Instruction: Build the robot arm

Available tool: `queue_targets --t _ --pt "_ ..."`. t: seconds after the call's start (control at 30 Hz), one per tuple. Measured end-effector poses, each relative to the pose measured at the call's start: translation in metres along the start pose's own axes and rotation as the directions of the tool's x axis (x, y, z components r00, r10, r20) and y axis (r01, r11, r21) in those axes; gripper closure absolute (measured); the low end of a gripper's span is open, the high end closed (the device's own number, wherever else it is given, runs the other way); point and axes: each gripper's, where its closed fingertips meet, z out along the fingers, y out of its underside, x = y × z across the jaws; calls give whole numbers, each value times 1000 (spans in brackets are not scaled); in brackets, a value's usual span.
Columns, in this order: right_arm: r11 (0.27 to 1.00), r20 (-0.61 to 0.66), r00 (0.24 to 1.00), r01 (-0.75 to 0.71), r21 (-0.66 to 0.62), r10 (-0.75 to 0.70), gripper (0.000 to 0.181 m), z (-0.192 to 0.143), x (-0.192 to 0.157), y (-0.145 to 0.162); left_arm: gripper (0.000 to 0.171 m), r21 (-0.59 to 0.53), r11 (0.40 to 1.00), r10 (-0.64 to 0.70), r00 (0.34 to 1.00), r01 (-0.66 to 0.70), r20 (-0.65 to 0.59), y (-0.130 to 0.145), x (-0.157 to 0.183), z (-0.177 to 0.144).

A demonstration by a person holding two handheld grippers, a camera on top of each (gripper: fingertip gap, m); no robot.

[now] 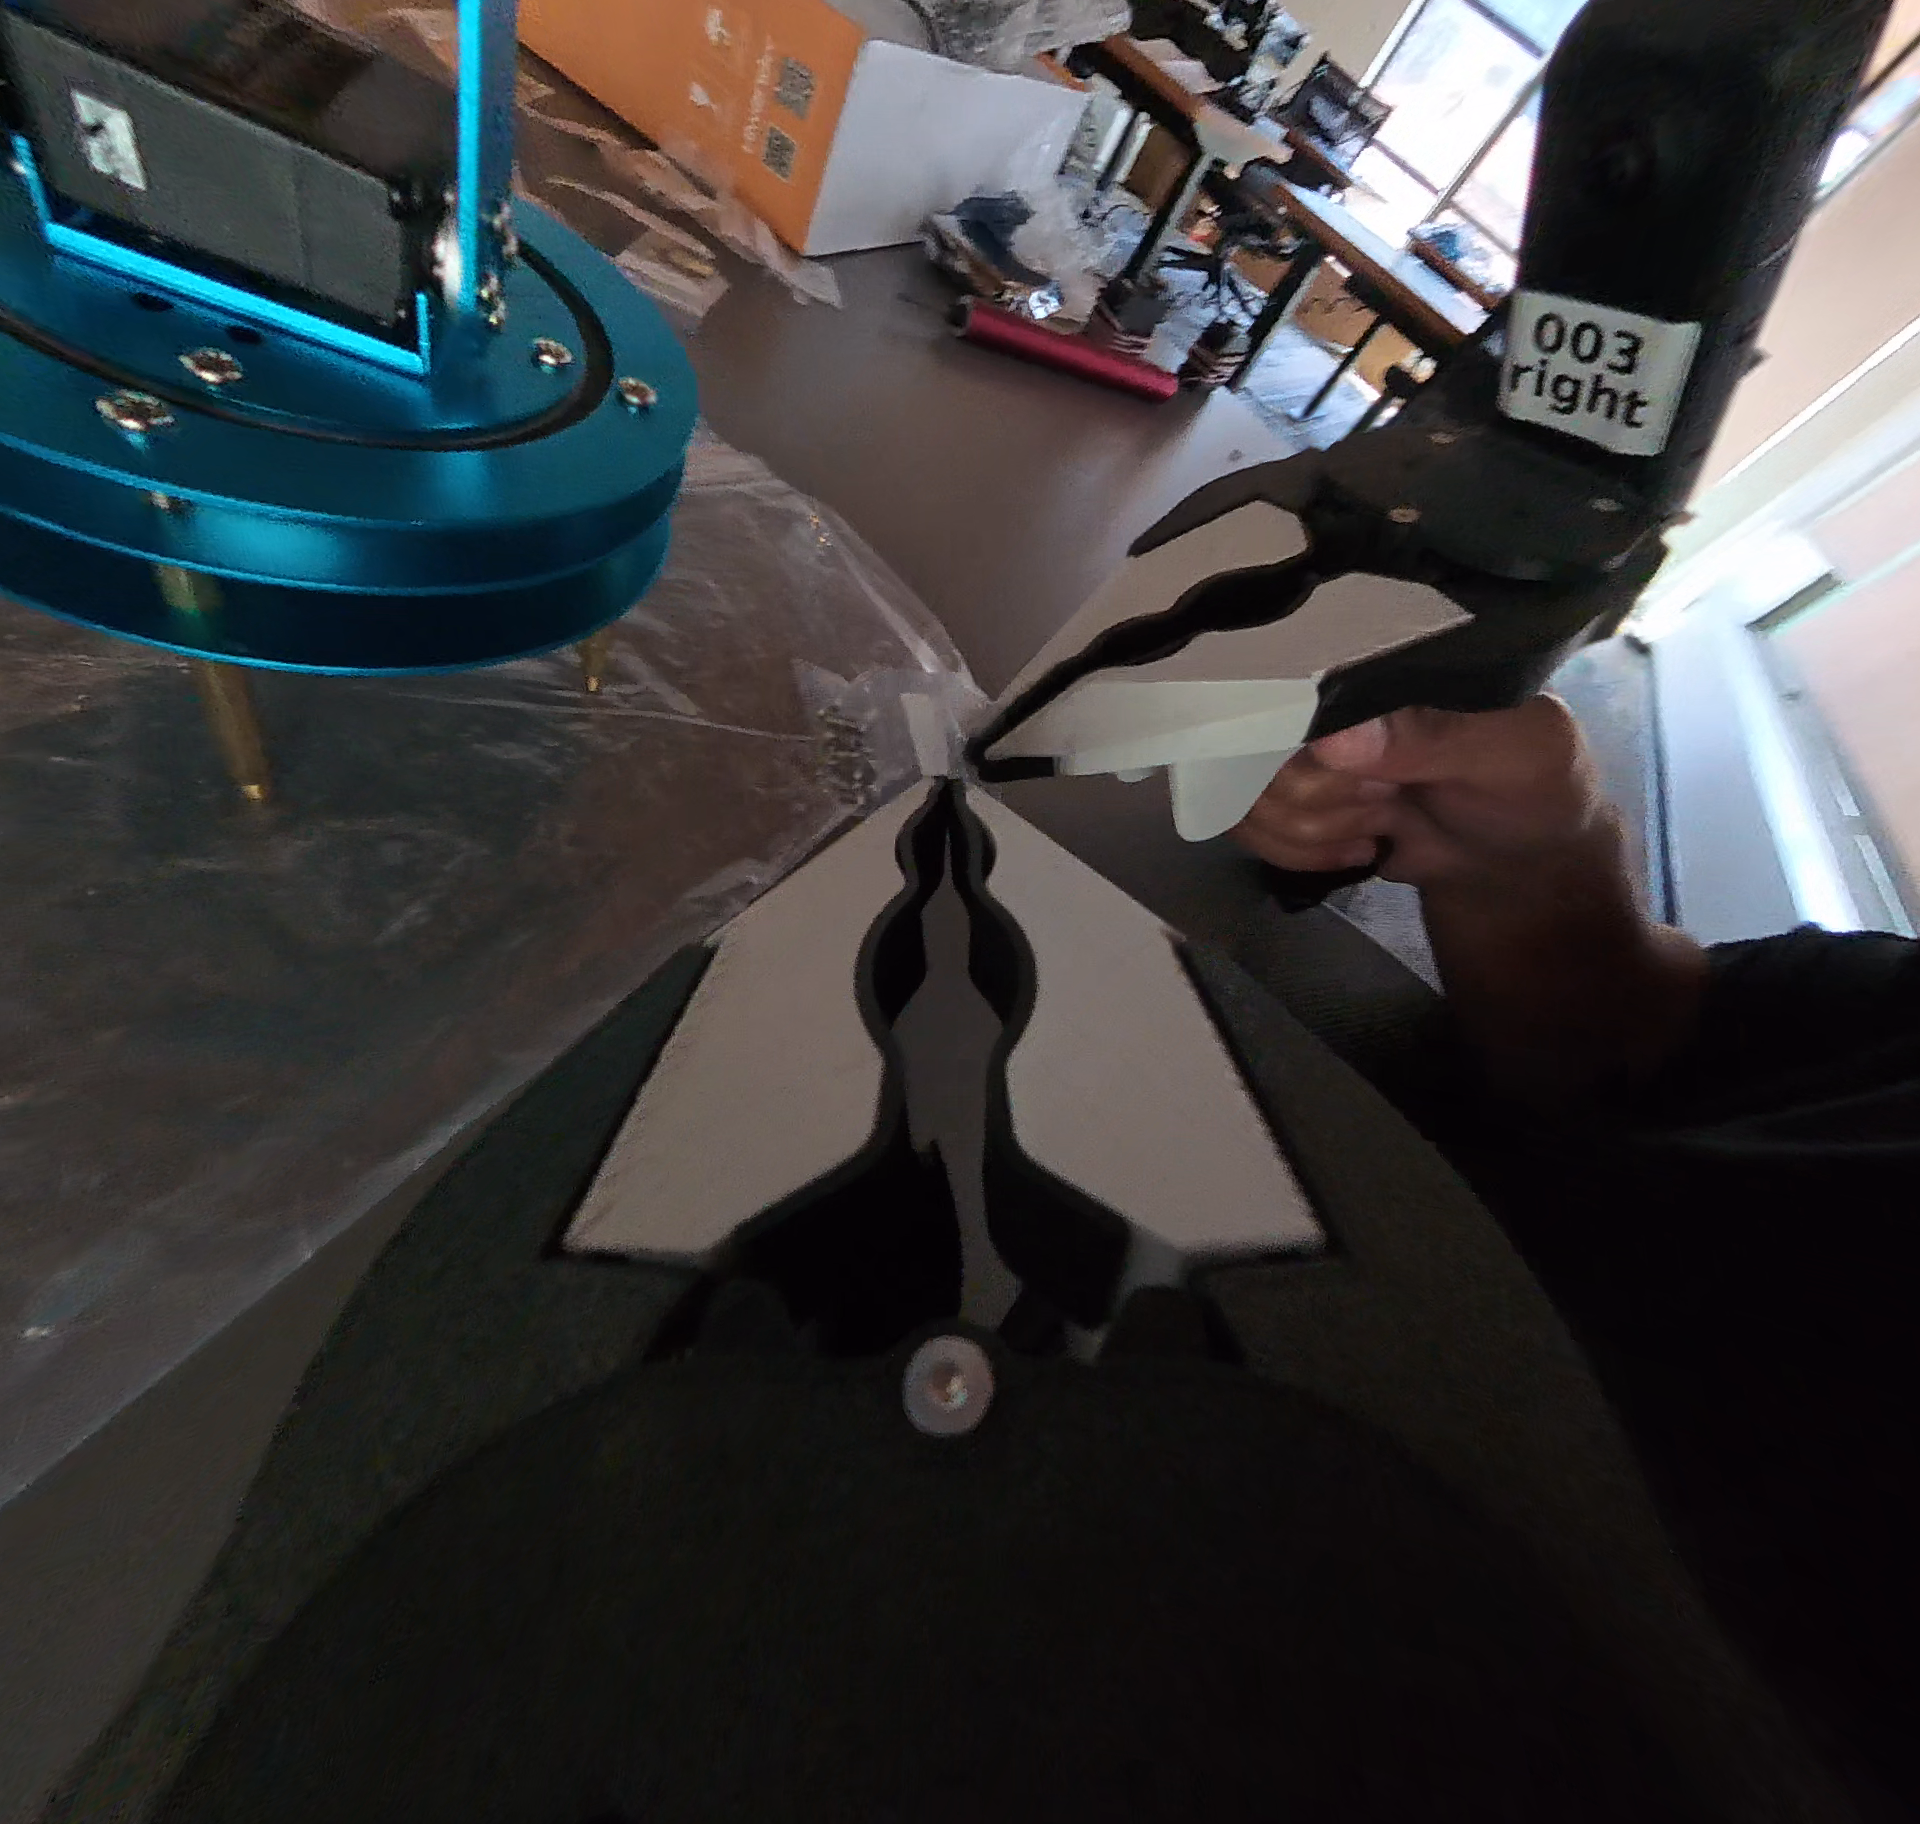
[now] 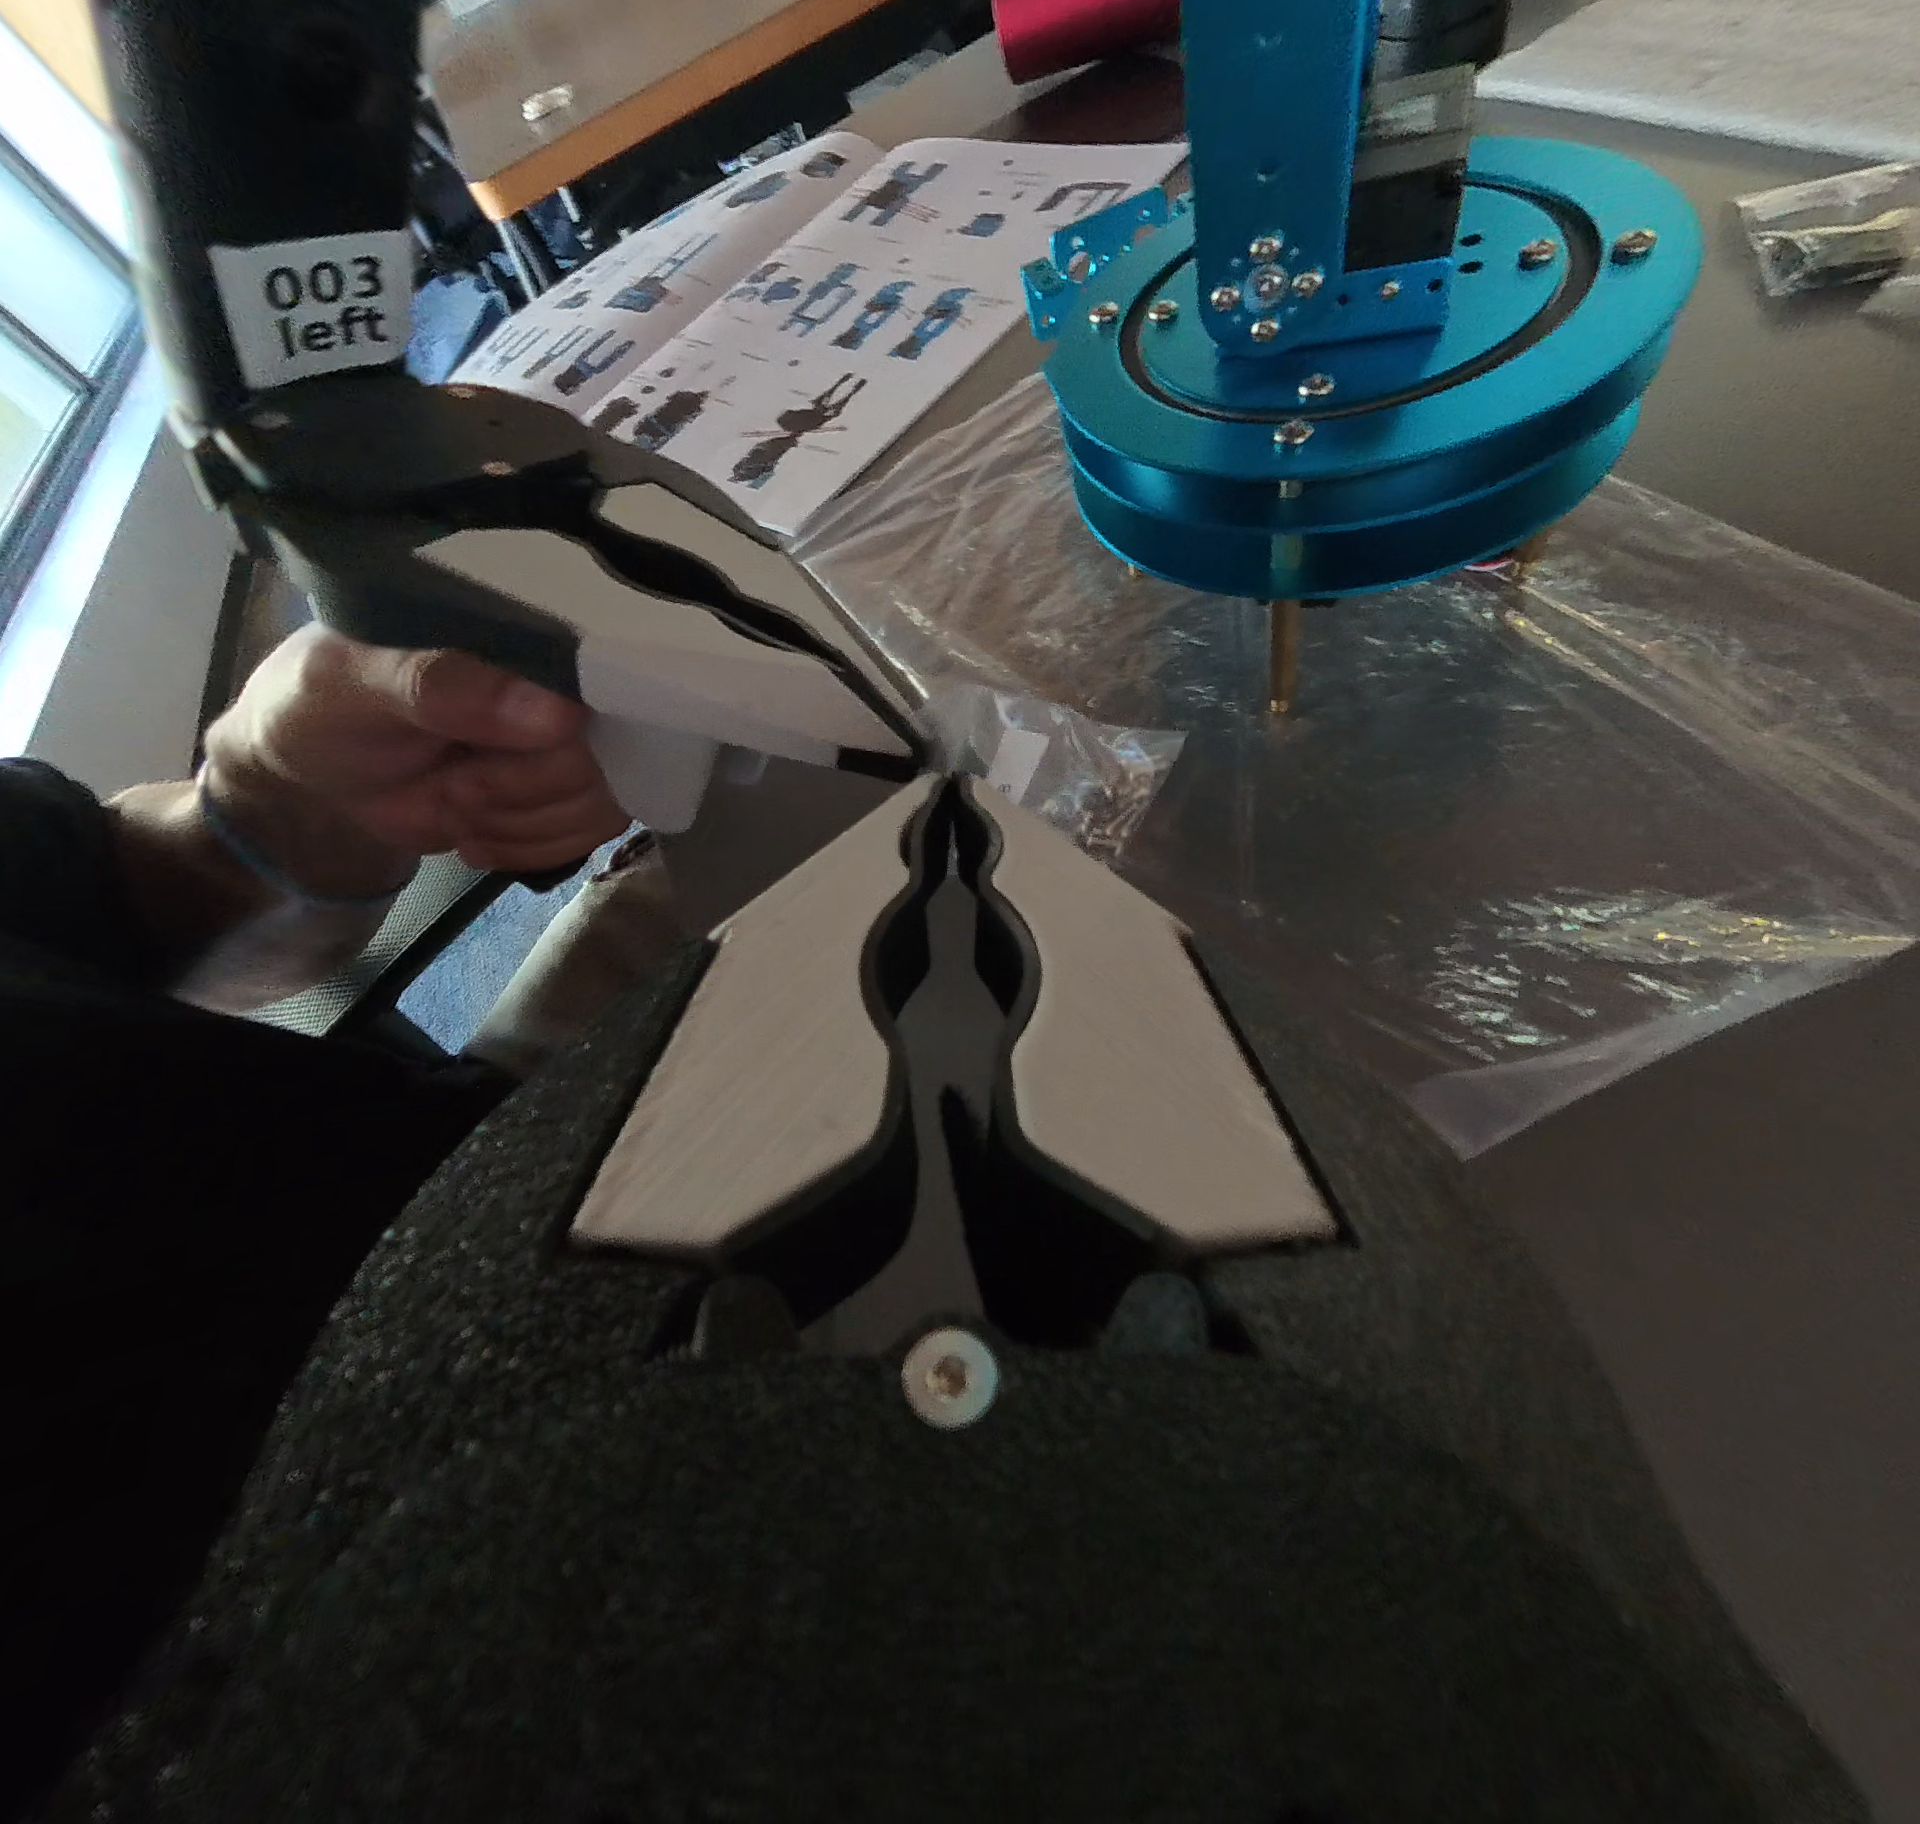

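while both jaws pinch, small clear bag — crinkled, glossy

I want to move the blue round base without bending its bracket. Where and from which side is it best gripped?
Probably the stacked disc rim of the blue round base, taken from the near side, level with the table. The rim overhangs the thin brass legs, leaving room under it, and the near edge is bare. The upright bracket and the servo block stand on top, so coming from above looks awkward.

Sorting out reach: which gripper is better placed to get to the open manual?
Left, probably. In the right wrist view the open manual lies just behind the left gripper; the right gripper sits farther. Both pinch the small clear bag.
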Motion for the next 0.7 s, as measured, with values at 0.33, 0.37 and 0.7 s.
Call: queue_targets --t 0.33,0.37,0.7 --pt "998 -113 992 -62 -5 62 181 4 21 7 171 -18 999 -36 998 37 58 4 -18 -1" --pt "995 -93 991 -96 -15 94 181 5 18 9 171 -17 999 -48 997 49 55 4 -19 -2" --pt "953 -32 954 299 39 -298 130 -6 -22 -10 171 -76 955 -296 887 288 -355 -22 10 -29"
